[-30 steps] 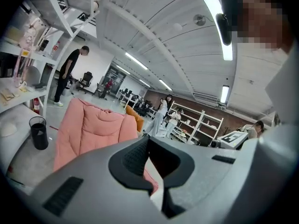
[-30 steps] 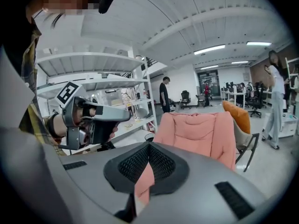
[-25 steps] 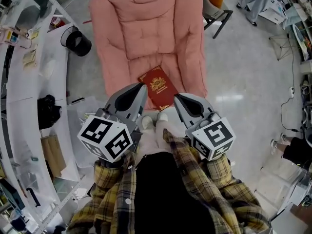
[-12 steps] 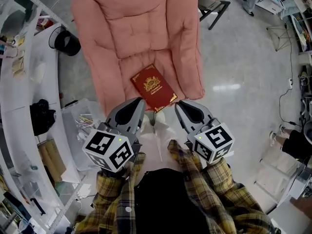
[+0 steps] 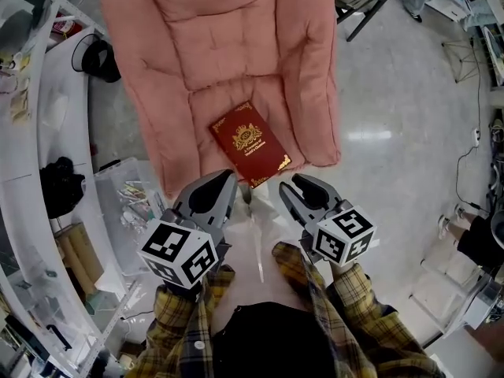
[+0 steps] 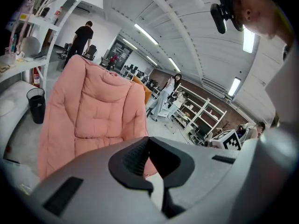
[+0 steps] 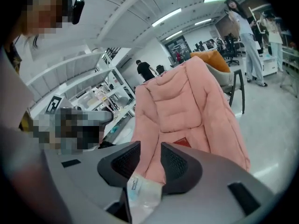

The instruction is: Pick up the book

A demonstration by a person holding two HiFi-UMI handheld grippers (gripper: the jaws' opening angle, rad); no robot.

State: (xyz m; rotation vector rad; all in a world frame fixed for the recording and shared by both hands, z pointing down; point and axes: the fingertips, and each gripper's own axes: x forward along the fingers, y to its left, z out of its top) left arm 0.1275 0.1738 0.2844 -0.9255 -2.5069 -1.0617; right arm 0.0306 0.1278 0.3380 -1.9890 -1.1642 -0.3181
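The book point(image 5: 250, 144) lies on the pink chair point(image 5: 197, 53), near the seat's front edge (untouched). This is the approach step: the left gripper point(image 5: 227, 178) is pinched together, and the right gripper point(image 5: 288, 186) is opening with nothing between its jaws. Next, I think, it must straddle the book's near edge.

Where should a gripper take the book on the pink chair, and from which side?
Probably the near short edge of the book, from the front of the chair: it lies flat on the seat, that edge at the front lip, nearest the right gripper, whose jaws are opening with nothing between.

Gold print on book point(image 5: 249, 144) illegible
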